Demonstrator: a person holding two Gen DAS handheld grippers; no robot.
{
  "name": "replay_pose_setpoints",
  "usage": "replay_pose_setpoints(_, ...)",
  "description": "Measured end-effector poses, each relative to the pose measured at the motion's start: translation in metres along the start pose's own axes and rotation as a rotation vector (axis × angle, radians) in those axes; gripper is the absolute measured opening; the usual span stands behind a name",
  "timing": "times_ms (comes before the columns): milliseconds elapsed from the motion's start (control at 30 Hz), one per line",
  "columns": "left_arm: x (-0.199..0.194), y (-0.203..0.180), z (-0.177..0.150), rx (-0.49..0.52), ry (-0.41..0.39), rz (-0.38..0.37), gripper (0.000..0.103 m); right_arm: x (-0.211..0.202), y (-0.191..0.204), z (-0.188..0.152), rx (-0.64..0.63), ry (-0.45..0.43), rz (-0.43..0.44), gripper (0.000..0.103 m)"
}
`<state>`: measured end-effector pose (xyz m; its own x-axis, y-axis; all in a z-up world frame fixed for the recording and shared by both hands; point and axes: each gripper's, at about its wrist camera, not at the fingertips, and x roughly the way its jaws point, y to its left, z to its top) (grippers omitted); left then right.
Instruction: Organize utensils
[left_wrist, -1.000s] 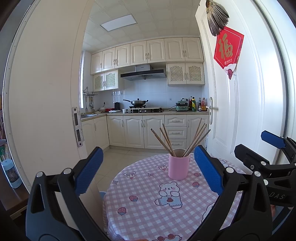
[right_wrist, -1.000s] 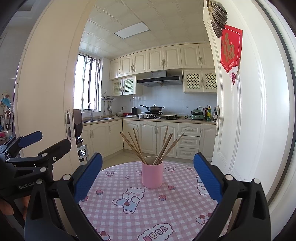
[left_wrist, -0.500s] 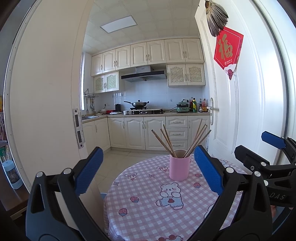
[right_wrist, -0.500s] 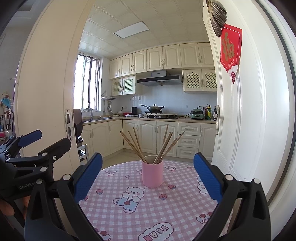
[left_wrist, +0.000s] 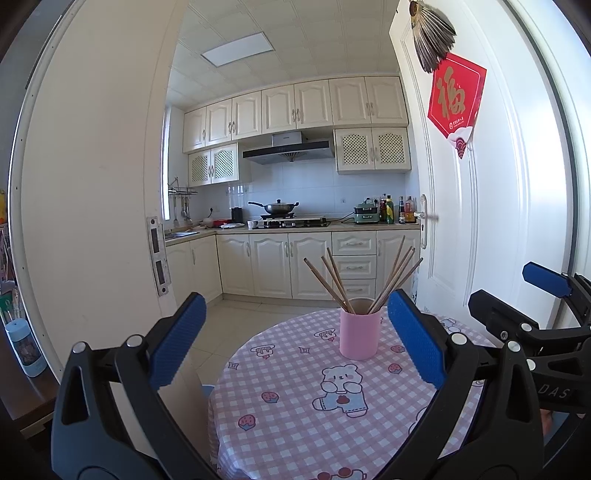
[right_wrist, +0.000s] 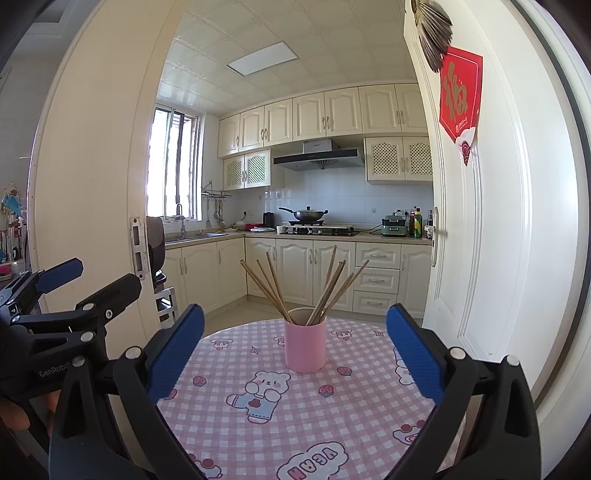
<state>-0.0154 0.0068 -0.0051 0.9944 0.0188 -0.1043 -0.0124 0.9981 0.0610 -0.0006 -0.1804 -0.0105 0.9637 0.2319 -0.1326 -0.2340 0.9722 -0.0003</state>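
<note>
both grippers (left_wrist: 295, 343) (right_wrist: 295, 347) level, jaws apart

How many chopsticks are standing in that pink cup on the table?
7 thin wooden chopsticks, all in the pink cylindrical cup on the pink checked tablecloth: three lean left, four lean right. Overlaps near the rim could hide another.

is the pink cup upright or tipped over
Upright. The cup stands on its base on the table, open mouth up, with the chopsticks fanned out of it.
</note>
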Motion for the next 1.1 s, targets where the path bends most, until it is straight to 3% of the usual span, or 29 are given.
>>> replay_pose_setpoints(1100,0.0019,-0.0007,0.0016,0.008,0.002,0.010,0.097,0.0003,0.0014,-0.0013,-0.002,0.001,-0.002,0.095)
